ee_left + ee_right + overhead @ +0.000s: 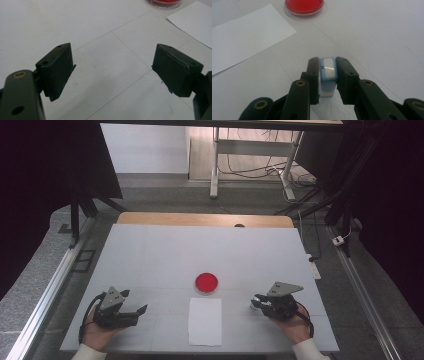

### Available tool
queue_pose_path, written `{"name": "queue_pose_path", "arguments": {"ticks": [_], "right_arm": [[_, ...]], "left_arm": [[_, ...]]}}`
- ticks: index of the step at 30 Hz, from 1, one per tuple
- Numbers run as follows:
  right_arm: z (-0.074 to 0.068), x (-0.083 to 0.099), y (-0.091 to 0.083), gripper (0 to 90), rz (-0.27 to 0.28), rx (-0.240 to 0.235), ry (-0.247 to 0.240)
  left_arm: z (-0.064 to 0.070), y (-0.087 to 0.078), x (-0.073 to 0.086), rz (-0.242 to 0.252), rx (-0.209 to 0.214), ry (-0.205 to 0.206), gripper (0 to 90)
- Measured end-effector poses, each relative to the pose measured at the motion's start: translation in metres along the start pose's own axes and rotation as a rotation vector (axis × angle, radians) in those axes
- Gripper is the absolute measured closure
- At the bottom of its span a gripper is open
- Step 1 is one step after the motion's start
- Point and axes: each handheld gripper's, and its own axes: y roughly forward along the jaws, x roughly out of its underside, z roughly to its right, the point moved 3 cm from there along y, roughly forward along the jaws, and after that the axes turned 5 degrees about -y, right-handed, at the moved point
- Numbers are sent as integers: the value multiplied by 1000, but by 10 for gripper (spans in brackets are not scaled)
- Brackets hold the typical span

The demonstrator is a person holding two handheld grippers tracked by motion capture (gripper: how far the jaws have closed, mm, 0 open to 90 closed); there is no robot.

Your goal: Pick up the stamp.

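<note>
At the lower right of the high view, the right claw (pixel 256 302) grips a small blue-and-white block (pixel 328 75), clamped upright between its jaws just above the worktop (pixel 150 255). The left claw (pixel 136 305), lower left, gapes wide with nothing in it. A red dish (pixel 206 282) and white paper (pixel 205 321) lie between them.
</note>
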Motion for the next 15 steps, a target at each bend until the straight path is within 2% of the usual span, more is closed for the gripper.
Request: {"name": "queue_pose_path", "arguments": {"ticks": [15], "right_arm": [[-1, 0, -1, 750, 5, 18, -23]], "left_arm": [[0, 0, 0, 0, -2, 0, 169]]}}
